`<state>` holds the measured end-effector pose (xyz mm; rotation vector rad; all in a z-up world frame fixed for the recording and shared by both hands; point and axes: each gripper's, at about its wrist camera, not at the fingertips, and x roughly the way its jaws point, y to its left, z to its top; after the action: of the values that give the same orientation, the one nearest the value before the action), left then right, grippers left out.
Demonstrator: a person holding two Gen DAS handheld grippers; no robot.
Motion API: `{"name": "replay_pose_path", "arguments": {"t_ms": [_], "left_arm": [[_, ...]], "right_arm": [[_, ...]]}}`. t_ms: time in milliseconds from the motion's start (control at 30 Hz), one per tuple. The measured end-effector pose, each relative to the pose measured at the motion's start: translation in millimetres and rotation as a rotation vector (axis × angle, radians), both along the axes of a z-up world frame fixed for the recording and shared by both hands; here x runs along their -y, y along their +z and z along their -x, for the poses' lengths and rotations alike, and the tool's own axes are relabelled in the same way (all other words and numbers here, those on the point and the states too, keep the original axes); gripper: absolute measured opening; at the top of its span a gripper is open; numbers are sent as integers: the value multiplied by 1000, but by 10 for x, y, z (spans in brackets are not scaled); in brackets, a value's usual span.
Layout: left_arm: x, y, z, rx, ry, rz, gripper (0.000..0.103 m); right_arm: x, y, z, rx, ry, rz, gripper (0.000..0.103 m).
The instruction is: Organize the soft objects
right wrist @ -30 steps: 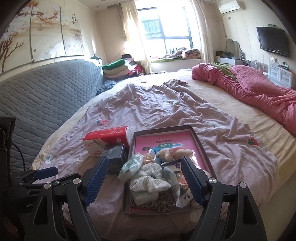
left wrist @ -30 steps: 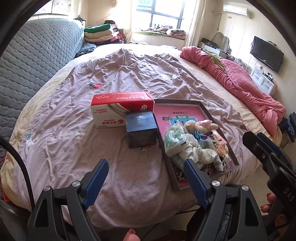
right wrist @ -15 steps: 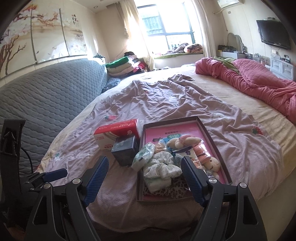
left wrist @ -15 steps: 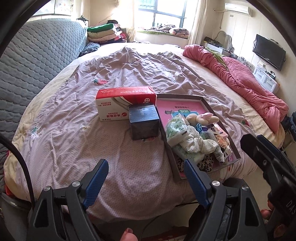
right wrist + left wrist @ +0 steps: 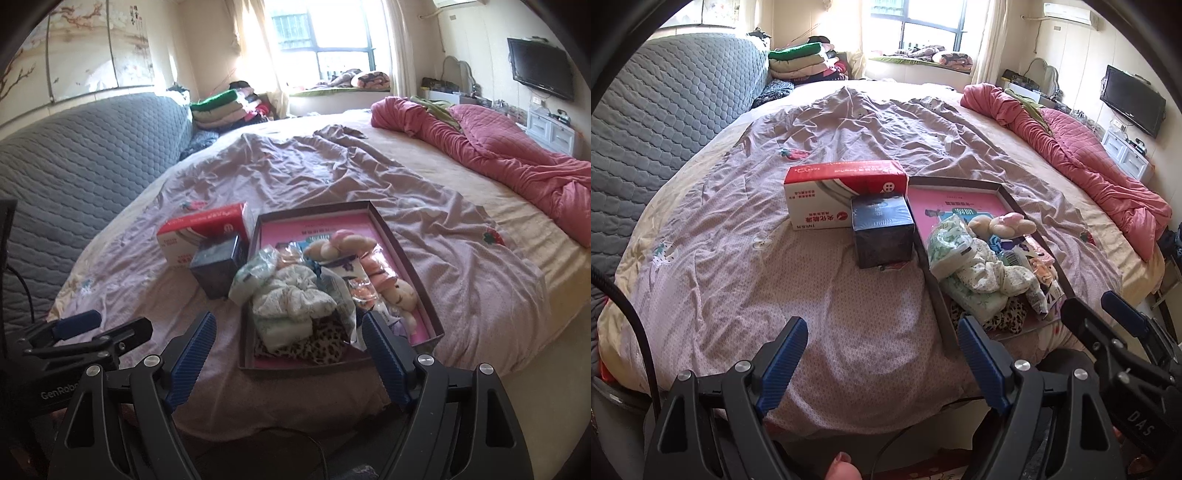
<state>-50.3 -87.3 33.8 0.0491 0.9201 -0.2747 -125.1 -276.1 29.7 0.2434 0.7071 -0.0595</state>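
Currently the shallow dark-rimmed cardboard tray with a pink printed floor (image 5: 402, 254) rests on the mauve dotted bedspread (image 5: 746, 229) near the bed's front edge, its long axis running away from the cameras. Heaped inside it are the soft items: a white-and-green patterned cloth bundle (image 5: 295, 295), a leopard-print fabric piece (image 5: 317, 345), a cream and pink plush toy (image 5: 343, 242) and several small plastic-wrapped packets (image 5: 364, 286). Just left of the tray stands a dark blue cube-shaped box (image 5: 881, 232), touching or nearly touching a red-and-white tissue carton (image 5: 831, 192) behind it.

Left gripper (image 5: 882, 365): jaws spread wide, nothing between them, held short of the bed edge and facing bare bedspread; the tray lies ahead and to its right.

Right gripper (image 5: 288, 352): jaws likewise spread and empty, lined up squarely with the tray's near end, the leopard-print piece directly ahead between the fingers.

Finding: the right gripper is the nearer and better aligned; a straight forward reach along the tray's long axis would meet the pile. Whether the heap awaits sorting or is the gathered result cannot be settled from this arrangement.
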Motion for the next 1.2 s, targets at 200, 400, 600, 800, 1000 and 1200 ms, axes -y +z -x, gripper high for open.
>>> {"name": "replay_pose_path", "arguments": {"t_ms": [200, 400, 600, 800, 1000, 1200], "left_arm": [[12, -127, -16, -26, -1, -9, 83], [30, -232, -28, -52, -5, -12, 83], [12, -237, -22, -48, 1, -12, 83], [11, -222, -21, -46, 3, -10, 83], [7, -217, -21, -47, 2, -11, 83], [7, -218, -21, -46, 5, -18, 83]], "right_arm": [[-24, -72, -40, -19, 14, 18, 82], [-51, -125, -83, -38, 21, 22, 82], [-75, -118, -82, -32, 27, 29, 82], [-81, -114, -86, -30, 29, 33, 82], [-77, -118, -88, -32, 30, 31, 82], [-73, -119, -88, -30, 28, 31, 82]]}}
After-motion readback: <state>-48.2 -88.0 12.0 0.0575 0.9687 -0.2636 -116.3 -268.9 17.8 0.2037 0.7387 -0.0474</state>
